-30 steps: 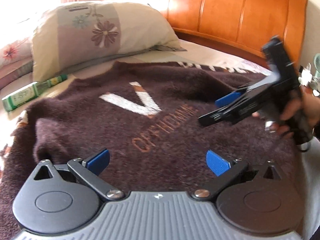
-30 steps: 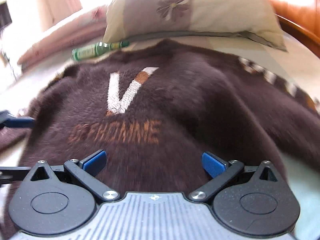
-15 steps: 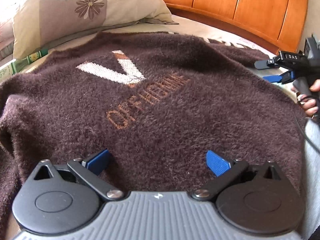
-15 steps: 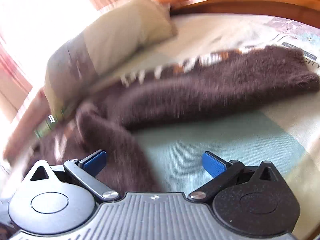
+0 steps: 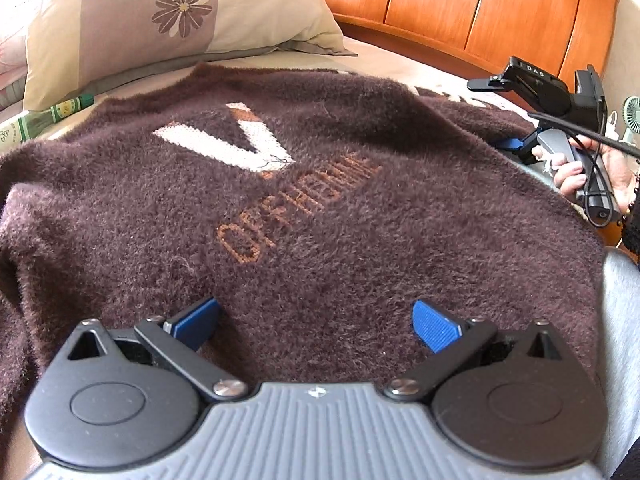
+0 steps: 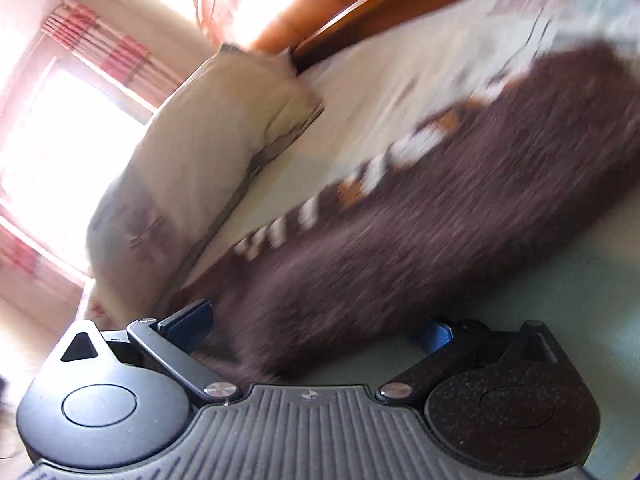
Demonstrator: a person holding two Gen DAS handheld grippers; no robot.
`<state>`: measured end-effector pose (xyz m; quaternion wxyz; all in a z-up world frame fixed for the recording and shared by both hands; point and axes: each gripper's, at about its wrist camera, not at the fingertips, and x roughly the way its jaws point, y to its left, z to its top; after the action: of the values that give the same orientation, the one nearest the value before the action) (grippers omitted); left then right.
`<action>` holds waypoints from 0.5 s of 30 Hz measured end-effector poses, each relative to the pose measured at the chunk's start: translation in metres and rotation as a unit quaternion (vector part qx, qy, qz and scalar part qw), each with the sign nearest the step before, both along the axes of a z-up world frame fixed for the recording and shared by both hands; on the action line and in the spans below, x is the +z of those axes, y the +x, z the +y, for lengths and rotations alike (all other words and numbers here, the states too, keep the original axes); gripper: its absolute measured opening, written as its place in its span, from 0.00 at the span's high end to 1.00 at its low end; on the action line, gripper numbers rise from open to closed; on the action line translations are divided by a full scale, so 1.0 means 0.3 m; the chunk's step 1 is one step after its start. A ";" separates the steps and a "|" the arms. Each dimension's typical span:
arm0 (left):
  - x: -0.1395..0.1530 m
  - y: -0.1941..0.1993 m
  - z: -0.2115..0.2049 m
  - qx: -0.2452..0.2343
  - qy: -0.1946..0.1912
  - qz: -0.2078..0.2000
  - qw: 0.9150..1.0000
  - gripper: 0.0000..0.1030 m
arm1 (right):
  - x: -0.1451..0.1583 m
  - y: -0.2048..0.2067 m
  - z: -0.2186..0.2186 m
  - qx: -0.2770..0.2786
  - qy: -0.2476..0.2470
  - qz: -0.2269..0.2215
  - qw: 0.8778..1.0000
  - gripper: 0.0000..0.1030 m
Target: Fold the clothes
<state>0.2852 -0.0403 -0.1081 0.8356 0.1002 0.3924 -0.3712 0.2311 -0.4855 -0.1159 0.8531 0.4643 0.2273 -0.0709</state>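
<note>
A fuzzy dark brown sweater (image 5: 320,208) with a white V and orange lettering lies spread on the bed. My left gripper (image 5: 316,322) hovers open over its near hem, nothing between the blue pads. In the left wrist view the right gripper (image 5: 516,120) sits at the sweater's right edge, held by a hand (image 5: 576,168). In the blurred, tilted right wrist view my right gripper (image 6: 312,328) is open, low over a brown sleeve (image 6: 460,208) with white and orange stripes; the sleeve lies between its blue pads.
A floral pillow (image 5: 160,20) lies beyond the sweater and also shows as a pale pillow (image 6: 192,160). An orange wooden headboard (image 5: 480,12) runs behind. A green bottle (image 5: 52,116) rests left of the sweater. Pale green sheet (image 6: 560,280) spreads beside the sleeve.
The right gripper swung off the sweater's front to its right edge, tilting over the striped sleeve. The left gripper stayed open, edging a little nearer over the sweater.
</note>
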 end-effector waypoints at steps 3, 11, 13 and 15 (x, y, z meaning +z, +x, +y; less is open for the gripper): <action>-0.001 0.002 0.001 0.000 -0.003 0.000 1.000 0.01 | -0.002 0.044 0.049 0.027 0.007 -0.003 1.000 0.00; -0.005 0.002 0.004 -0.004 -0.005 -0.002 1.000 0.01 | 0.037 0.259 0.065 0.055 -0.034 0.009 0.998 0.00; -0.006 0.003 0.007 -0.004 -0.008 -0.001 1.000 0.01 | 0.052 0.304 0.023 0.047 -0.029 0.017 0.998 0.00; -0.007 0.005 0.009 -0.006 -0.010 -0.002 1.000 0.01 | 0.069 0.342 -0.018 0.037 -0.039 0.025 0.998 0.00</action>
<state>0.2866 -0.0377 -0.1101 0.8349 0.0948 0.3866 -0.3800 0.3336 -0.4910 -0.0952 0.8667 0.4196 0.2629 -0.0601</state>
